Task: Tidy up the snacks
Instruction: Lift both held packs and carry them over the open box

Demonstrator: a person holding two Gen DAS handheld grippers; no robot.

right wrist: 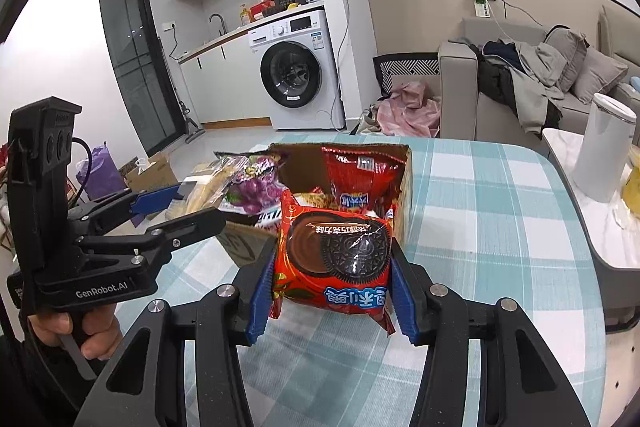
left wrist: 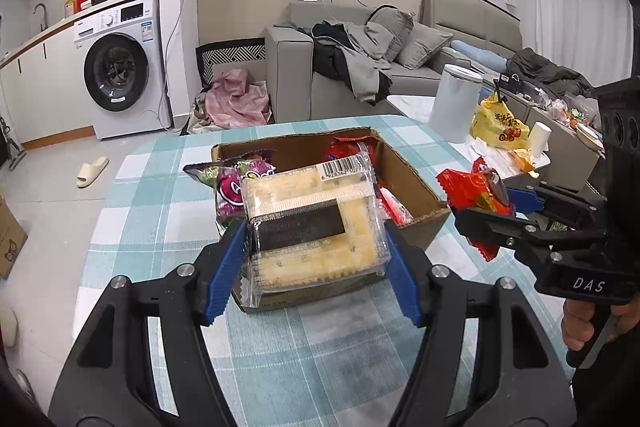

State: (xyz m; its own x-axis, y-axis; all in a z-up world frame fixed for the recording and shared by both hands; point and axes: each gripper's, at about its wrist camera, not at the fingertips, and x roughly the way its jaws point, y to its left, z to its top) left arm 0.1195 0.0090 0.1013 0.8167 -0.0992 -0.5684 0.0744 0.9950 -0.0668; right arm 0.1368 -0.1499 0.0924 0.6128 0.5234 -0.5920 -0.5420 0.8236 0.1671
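Note:
My left gripper (left wrist: pixel 314 263) is shut on a clear pack of pale crackers (left wrist: pixel 316 223) with a black label, held above the near end of the open cardboard box (left wrist: pixel 416 187). My right gripper (right wrist: pixel 330 287) is shut on a red packet of chocolate sandwich cookies (right wrist: pixel 336 263), lifted over the checked tablecloth (right wrist: pixel 480 219) beside the box (right wrist: pixel 404 183). Inside the box lie a purple snack bag (left wrist: pixel 230 187) and a red bag (right wrist: pixel 360 171). From the left wrist view the right gripper (left wrist: pixel 494 209) shows with the red packet (left wrist: pixel 472 195); the left gripper (right wrist: pixel 188 205) and cracker pack (right wrist: pixel 208 191) appear in the right wrist view.
A white cylindrical bin (left wrist: pixel 456 103) and a yellow bag (left wrist: pixel 500 127) stand on a side table at the right. A grey sofa (left wrist: pixel 360 67) with clothes is behind the table. A washing machine (left wrist: pixel 120 67) and a slipper (left wrist: pixel 92 171) are at the left.

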